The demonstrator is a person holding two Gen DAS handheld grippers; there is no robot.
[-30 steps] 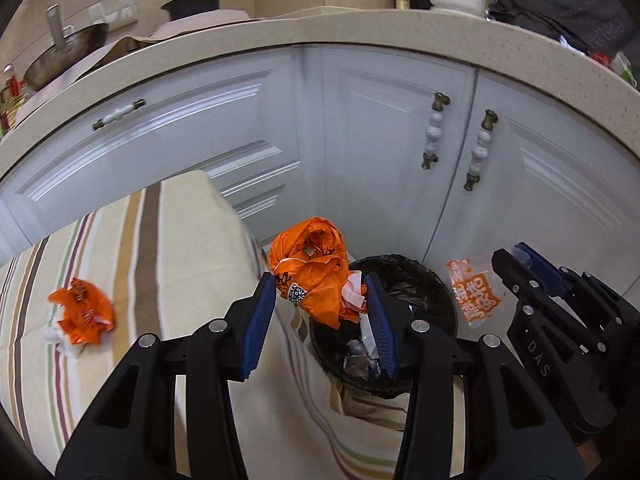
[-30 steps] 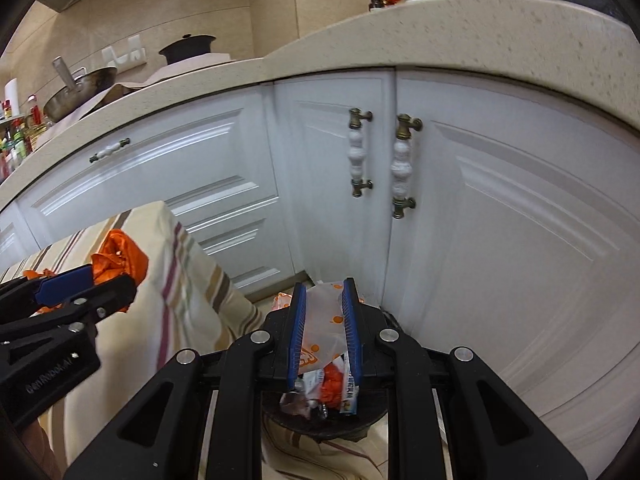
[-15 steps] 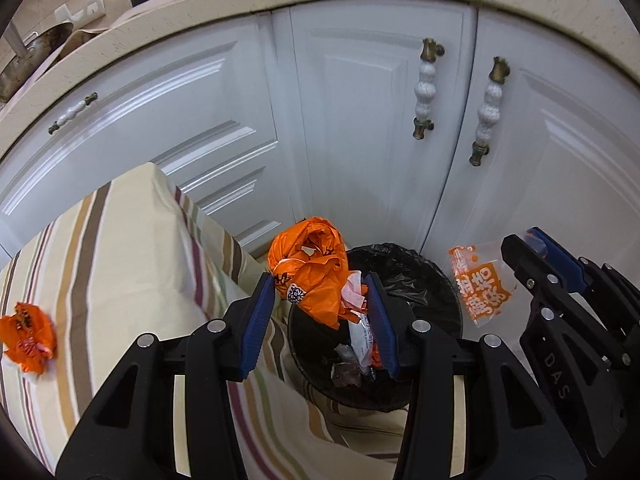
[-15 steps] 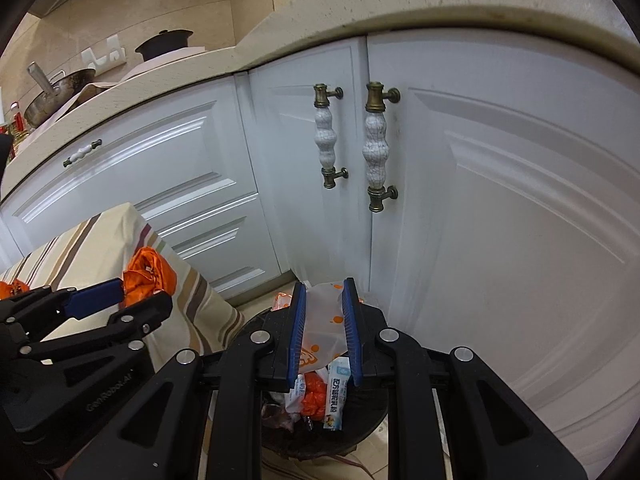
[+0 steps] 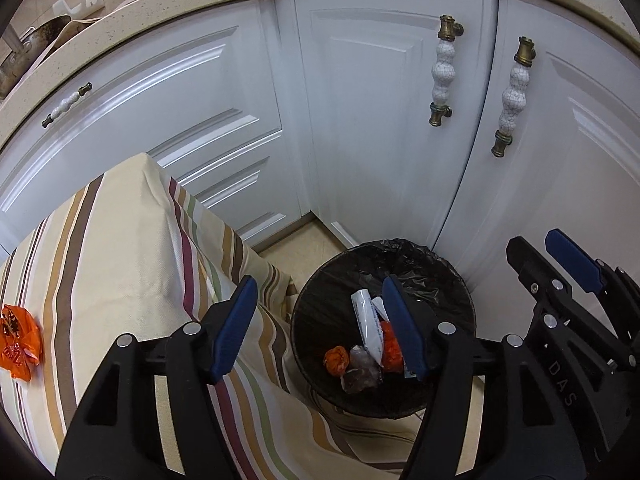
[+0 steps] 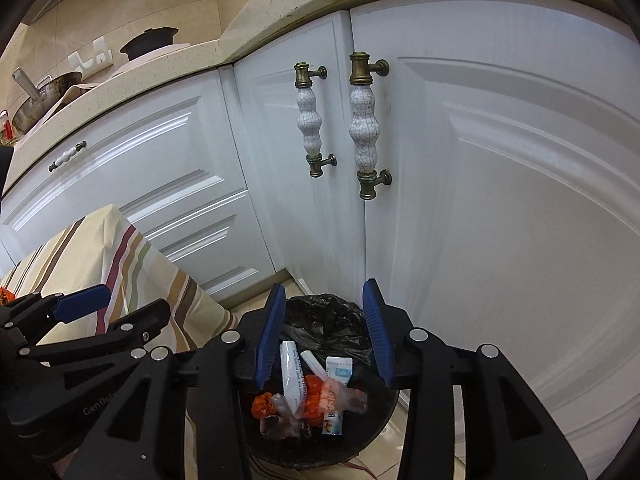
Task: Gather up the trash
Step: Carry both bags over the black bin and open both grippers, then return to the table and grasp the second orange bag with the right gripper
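A round trash bin with a black liner (image 5: 436, 276) (image 6: 320, 312) stands on the floor against the white cabinets. It holds several wrappers, among them a white tube pack (image 5: 366, 326) (image 6: 291, 376) and orange pieces (image 6: 314, 398). My left gripper (image 5: 320, 324) is open and empty, above the bin's left rim. My right gripper (image 6: 324, 336) is open and empty, right over the bin. It also shows in the left wrist view (image 5: 560, 264). One orange wrapper (image 5: 18, 342) lies on the striped tablecloth at far left.
A table with a striped cloth (image 5: 120, 260) (image 6: 100, 248) stands just left of the bin. White cabinet doors with ceramic handles (image 5: 442, 70) (image 6: 364, 124) rise close behind it. A countertop with pans (image 6: 44, 96) runs above.
Both grippers have opened and dropped their loads: the orange bag from the left, the clear printed wrapper from the right. Both wrappers are gone from the jaws. Both cameras moved closer over the bin.
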